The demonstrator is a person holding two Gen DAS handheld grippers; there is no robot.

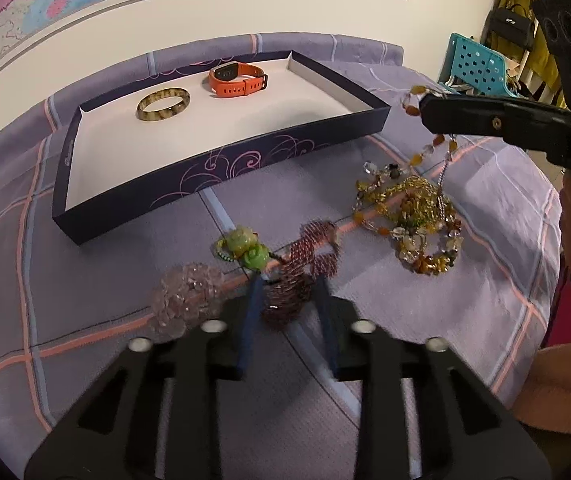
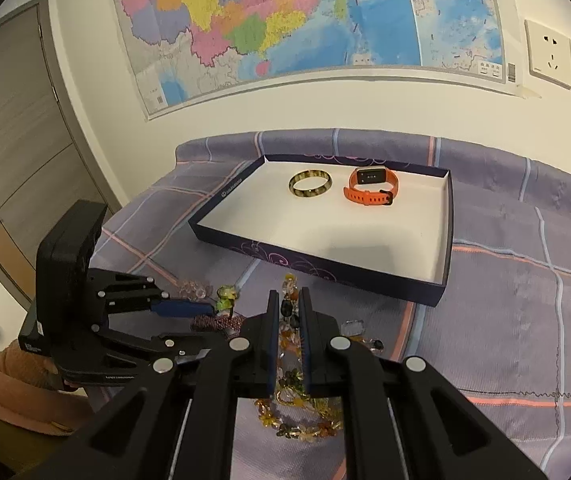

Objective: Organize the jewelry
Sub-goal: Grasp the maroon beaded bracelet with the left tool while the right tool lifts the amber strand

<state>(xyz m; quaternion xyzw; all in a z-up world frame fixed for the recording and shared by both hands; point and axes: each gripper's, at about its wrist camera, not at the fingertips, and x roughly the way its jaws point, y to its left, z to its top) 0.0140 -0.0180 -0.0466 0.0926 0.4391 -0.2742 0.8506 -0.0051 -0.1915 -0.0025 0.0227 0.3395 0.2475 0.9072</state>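
Note:
A dark purple tray (image 1: 221, 168) (image 2: 325, 266) holds a brown bangle (image 1: 163, 103) (image 2: 310, 184) and an orange watch (image 1: 238, 79) (image 2: 371, 186). My right gripper (image 2: 288, 304) (image 1: 425, 110) is shut on an amber bead necklace (image 1: 409, 216) (image 2: 288, 320) and lifts one end while the rest lies heaped on the cloth. My left gripper (image 1: 287, 280) (image 2: 205, 308) is open around a dark red beaded piece (image 1: 305, 268), low over the cloth. A green charm (image 1: 245, 248) (image 2: 227, 296) and a clear pink bead bracelet (image 1: 185, 300) lie beside it.
The table wears a purple checked cloth (image 1: 105, 280) and stands against a wall with a map (image 2: 305, 20). A turquoise chair (image 1: 477, 64) and hanging bags stand at the right. A door (image 2: 13, 140) is at the left.

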